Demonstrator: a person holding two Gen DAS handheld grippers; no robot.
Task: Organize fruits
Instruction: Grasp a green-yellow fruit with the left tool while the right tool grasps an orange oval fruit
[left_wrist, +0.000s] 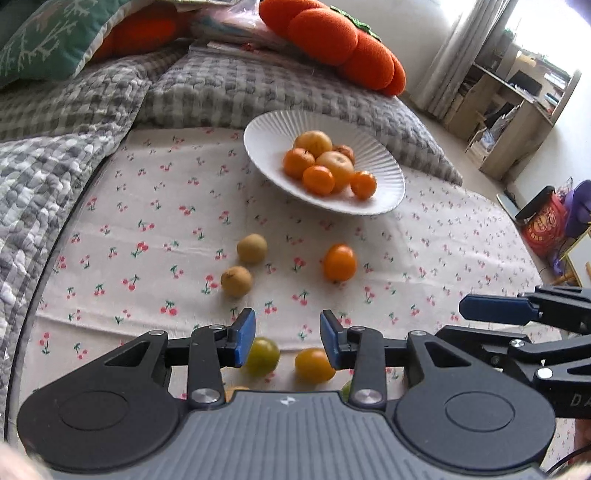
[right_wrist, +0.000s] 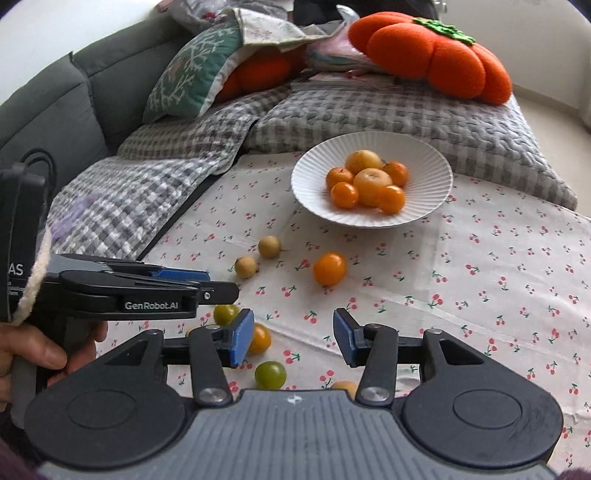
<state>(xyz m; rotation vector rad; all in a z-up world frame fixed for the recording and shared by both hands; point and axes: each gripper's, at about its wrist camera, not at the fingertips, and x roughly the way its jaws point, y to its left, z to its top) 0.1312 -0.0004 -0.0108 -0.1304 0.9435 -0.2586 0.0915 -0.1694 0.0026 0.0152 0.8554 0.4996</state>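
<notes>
A white ribbed bowl (left_wrist: 384, 177) (right_wrist: 432, 173) holds several orange and yellow fruits on a cherry-print cloth (left_wrist: 147, 229) (right_wrist: 480, 280). Loose on the cloth lie an orange fruit (left_wrist: 340, 262) (right_wrist: 330, 268), two tan fruits (left_wrist: 252, 248) (left_wrist: 236, 281) (right_wrist: 269, 246) (right_wrist: 245, 267), a green fruit (left_wrist: 263, 356) (right_wrist: 270, 374) and a yellow-orange fruit (left_wrist: 314, 365) (right_wrist: 259, 338). My left gripper (left_wrist: 287, 338) is open and empty above the near fruits. My right gripper (right_wrist: 293, 341) is open and empty. Each gripper shows in the other's view, the right one (left_wrist: 495, 308) and the left one (right_wrist: 199, 282).
A grey checked quilt (left_wrist: 229, 92) (right_wrist: 369, 110) lies behind the cloth. Orange pumpkin cushions (left_wrist: 332, 37) (right_wrist: 432, 51) and a green cushion (right_wrist: 192, 70) sit on it. A wooden shelf (left_wrist: 509, 110) and a red bag (left_wrist: 546, 225) stand at the right.
</notes>
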